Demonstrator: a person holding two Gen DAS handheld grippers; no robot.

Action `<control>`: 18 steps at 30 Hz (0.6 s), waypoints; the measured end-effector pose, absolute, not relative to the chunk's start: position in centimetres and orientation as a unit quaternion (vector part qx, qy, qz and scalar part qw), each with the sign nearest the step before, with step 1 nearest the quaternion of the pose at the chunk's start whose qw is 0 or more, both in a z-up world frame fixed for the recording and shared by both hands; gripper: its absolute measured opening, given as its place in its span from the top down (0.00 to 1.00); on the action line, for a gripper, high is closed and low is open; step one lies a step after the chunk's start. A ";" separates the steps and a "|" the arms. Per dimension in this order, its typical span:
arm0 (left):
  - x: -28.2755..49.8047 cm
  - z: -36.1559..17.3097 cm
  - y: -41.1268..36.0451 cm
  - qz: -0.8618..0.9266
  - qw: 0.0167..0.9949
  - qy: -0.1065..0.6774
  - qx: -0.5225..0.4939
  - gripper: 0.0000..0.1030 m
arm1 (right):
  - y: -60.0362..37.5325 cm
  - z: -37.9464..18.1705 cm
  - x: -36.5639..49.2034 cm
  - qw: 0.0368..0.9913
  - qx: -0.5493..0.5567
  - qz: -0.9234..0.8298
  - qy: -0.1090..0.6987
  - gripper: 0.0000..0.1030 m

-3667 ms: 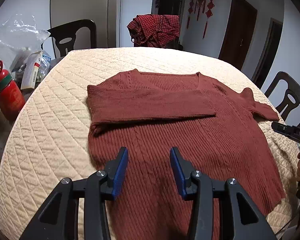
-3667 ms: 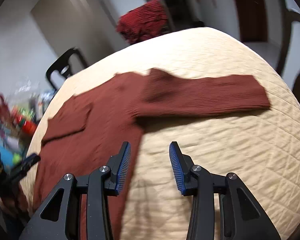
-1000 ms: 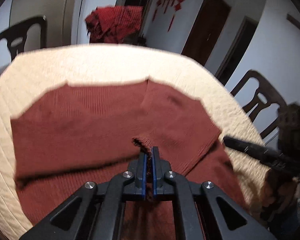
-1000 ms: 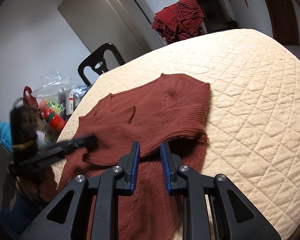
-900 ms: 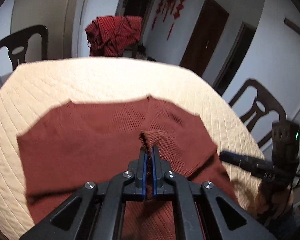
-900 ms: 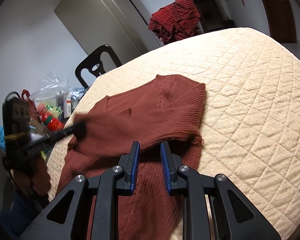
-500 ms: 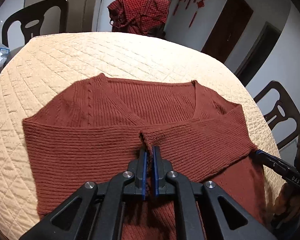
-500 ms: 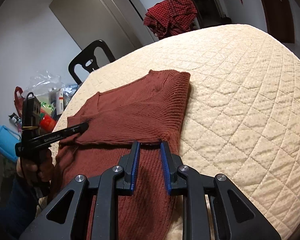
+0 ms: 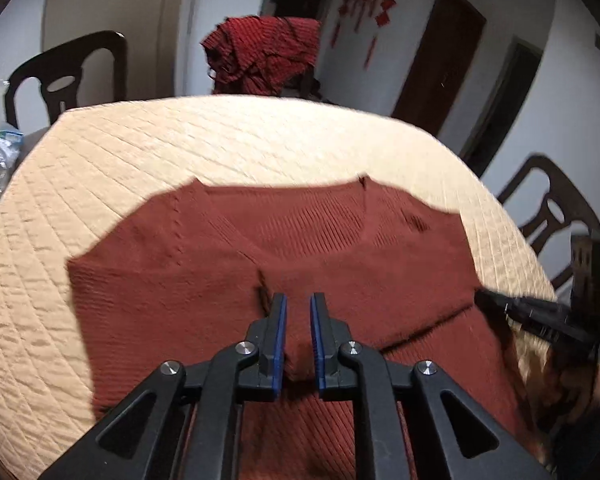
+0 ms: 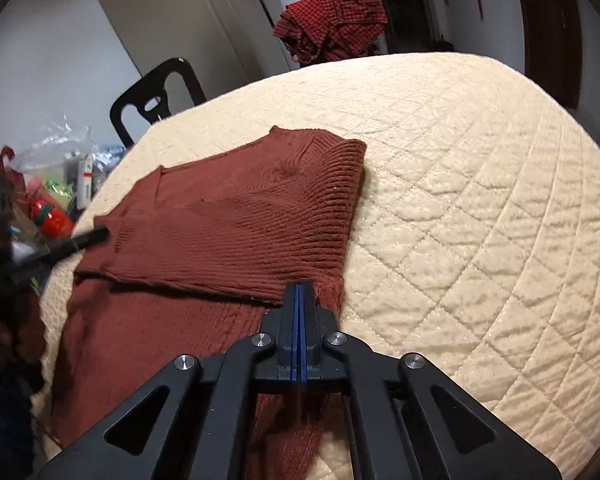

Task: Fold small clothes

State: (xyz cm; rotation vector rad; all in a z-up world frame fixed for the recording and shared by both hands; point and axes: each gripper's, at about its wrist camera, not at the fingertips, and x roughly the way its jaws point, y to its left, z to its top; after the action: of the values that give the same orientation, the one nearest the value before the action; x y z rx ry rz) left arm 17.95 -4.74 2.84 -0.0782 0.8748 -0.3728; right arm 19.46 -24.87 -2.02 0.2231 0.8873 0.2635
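The left gripper (image 9: 298, 334), jaws apart, hovers above a rust-red ribbed sweater (image 9: 228, 280) on the quilted surface (image 9: 228, 140). At three o'clock, the right gripper (image 10: 299, 320) clamps the folded sleeve's edge; tugging could drag the sleeves, folded across the chest, askew.

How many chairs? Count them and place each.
2. The far-left chair stands behind the table, the right chair beside it. The red checked cloth may hide a third.
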 end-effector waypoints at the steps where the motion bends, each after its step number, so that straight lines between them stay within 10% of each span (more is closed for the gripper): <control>1: 17.9 2.4 -5.1 -0.181 0.886 0.426 -0.032 0.86 | -24.9 -1.9 19.4 0.889 0.105 0.125 0.428 1.00; 18: 20.0 1.6 -5.9 -0.174 0.886 0.430 -0.014 0.85 | -25.6 -1.1 23.8 0.895 0.110 0.109 0.419 1.00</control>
State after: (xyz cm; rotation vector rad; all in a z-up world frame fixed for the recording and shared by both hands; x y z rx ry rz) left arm 19.98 -5.87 1.64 -0.0285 0.8950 -0.3622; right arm 23.82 -25.59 -1.10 0.2280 0.8685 0.2263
